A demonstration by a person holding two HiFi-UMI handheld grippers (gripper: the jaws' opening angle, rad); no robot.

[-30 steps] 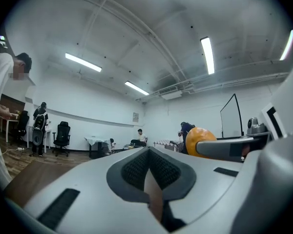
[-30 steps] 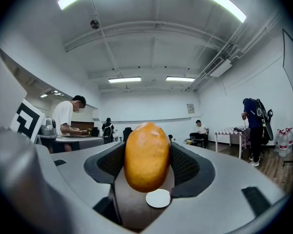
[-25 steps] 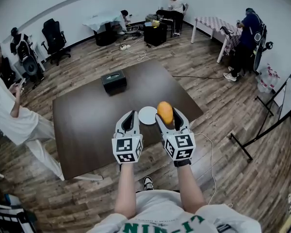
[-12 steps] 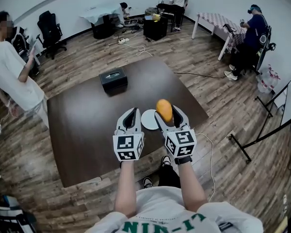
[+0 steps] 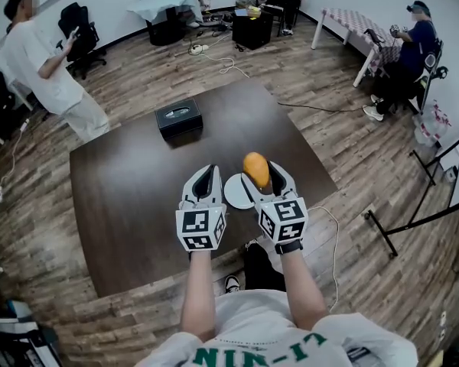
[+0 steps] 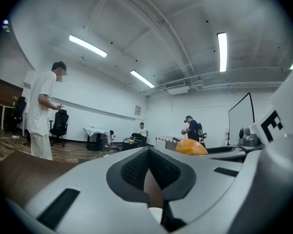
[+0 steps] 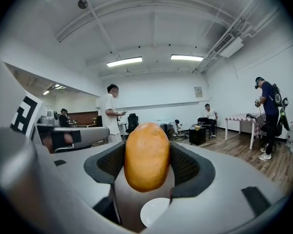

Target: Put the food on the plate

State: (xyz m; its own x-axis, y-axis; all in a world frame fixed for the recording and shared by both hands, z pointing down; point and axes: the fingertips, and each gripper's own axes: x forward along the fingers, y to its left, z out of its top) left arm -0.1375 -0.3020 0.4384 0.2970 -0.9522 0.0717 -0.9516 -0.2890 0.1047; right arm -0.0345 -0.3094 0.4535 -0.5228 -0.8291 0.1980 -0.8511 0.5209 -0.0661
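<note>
Above the white plate [image 5: 233, 193], right tool [image 5: 262, 174] clamping orange food [image 5: 255, 168], left tool [image 5: 206, 176] closed, empty.

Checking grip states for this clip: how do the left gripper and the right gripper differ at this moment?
The right gripper is shut on an orange fruit, its fingers apart around it. The left gripper is empty, its fingers together. In the head view the right gripper overlaps the edge of the white plate, while the left gripper sits clear to the plate's left. Both point forward, side by side, over the brown table.
</note>
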